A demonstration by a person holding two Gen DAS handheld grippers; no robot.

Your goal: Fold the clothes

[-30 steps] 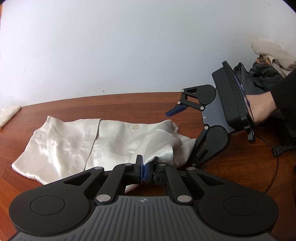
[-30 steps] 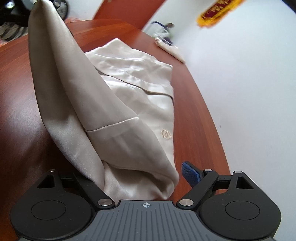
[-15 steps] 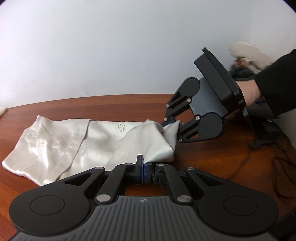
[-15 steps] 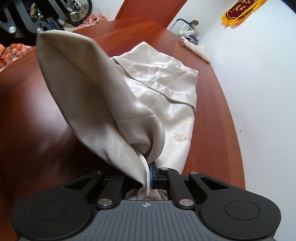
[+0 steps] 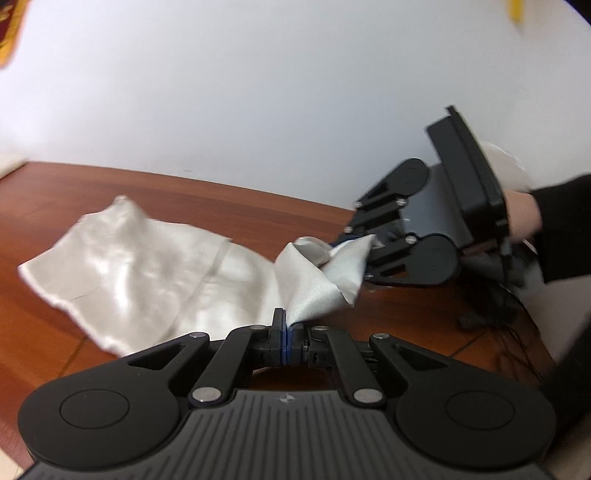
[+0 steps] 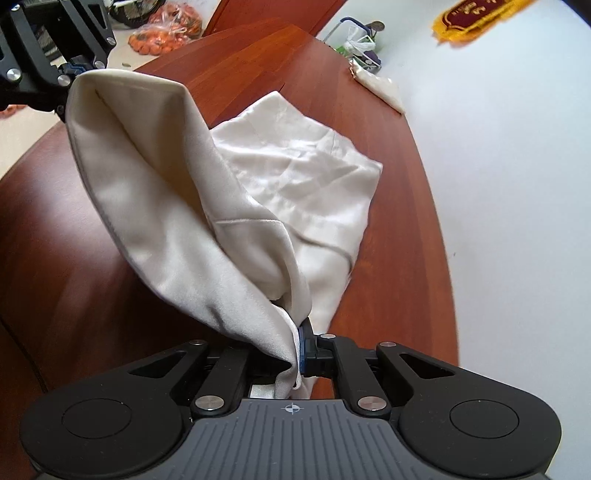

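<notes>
A cream satin garment (image 5: 147,273) lies on the brown wooden table (image 5: 240,195), its near end lifted off the wood. My left gripper (image 5: 286,332) is shut on one corner of that lifted end. My right gripper (image 5: 351,240), held by a hand in a black sleeve, is shut on the other corner, to the right and further back. In the right wrist view the garment (image 6: 192,206) hangs as a raised fold between my right gripper (image 6: 299,350) and my left gripper (image 6: 79,68) at the top left. The far half of the garment rests flat.
A folded pale cloth (image 6: 380,85) lies at the table's far end by the white wall. Dark clothes and black cables (image 5: 491,295) sit on the table behind my right gripper. An orange bag (image 6: 166,35) lies on the floor beyond the table edge.
My right gripper has shut on the garment's corner; a second ago it stood open beside it. Both grippers have since lifted the near end and carried it up over the flat part.
</notes>
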